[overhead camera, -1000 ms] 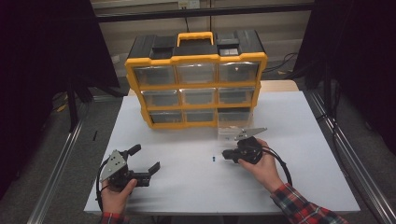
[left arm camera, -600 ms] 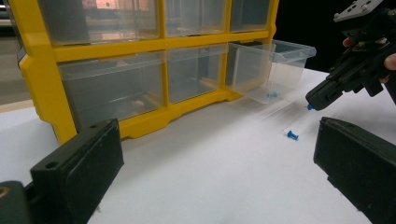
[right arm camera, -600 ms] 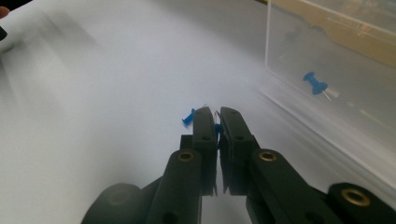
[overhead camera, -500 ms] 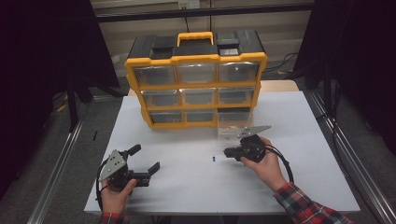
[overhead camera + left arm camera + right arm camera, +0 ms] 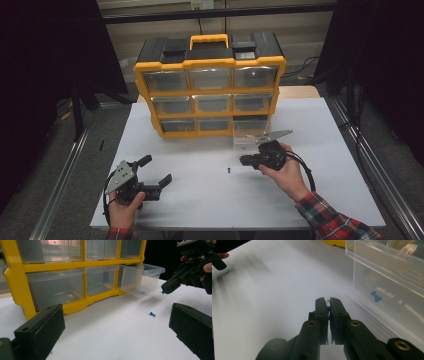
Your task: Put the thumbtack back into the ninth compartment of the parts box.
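A small blue pin is pinched between the closed tips of the right gripper, held by the person's right hand. Only a bit of blue can be seen sticking out between the tips. In the left gripper view, the same blue bit is seen at the very tip of the right gripper, just above the white table.

A second blue pin is left lying on the table, at about 9 o'clock from the right gripper and close to it.

A clear drawer is pulled out from the bottom row of the yellow box, at its right end. One more blue pin is seen lying inside this drawer.

The left gripper is held wide open with nothing in it, well apart at about 8 o'clock.
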`<act>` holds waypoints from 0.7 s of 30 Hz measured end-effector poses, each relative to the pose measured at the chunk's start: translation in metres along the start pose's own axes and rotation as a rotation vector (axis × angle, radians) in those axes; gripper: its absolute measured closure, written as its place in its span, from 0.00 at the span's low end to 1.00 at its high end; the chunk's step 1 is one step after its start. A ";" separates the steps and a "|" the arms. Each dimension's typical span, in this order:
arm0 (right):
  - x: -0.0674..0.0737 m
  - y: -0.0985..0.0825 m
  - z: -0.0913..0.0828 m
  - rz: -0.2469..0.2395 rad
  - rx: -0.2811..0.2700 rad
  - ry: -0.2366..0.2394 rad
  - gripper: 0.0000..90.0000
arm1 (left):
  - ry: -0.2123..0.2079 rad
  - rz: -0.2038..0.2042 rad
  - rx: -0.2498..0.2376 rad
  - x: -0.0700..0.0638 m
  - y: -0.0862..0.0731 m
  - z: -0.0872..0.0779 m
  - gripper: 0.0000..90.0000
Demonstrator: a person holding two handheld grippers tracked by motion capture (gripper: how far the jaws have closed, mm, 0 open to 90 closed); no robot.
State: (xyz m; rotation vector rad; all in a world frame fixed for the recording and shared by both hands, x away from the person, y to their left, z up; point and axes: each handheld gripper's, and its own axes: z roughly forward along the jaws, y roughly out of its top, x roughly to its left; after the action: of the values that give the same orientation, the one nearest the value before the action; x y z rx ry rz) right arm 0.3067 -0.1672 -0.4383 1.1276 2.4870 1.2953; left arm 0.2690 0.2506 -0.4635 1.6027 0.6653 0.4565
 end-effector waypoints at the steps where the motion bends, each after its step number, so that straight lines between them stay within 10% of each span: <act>1: 0.000 0.001 -0.001 -0.002 -0.003 0.004 0.96 | -0.002 -0.002 -0.001 0.000 0.000 0.000 0.00; 21: -0.002 0.022 -0.013 -0.006 -0.010 0.035 0.96 | -0.016 0.041 0.028 0.002 0.001 -0.002 0.00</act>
State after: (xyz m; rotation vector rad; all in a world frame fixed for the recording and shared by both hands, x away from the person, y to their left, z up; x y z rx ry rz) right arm 0.3150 -0.1696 -0.4139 1.1041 2.5033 1.3354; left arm 0.2694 0.2537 -0.4629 1.6479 0.6296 0.4656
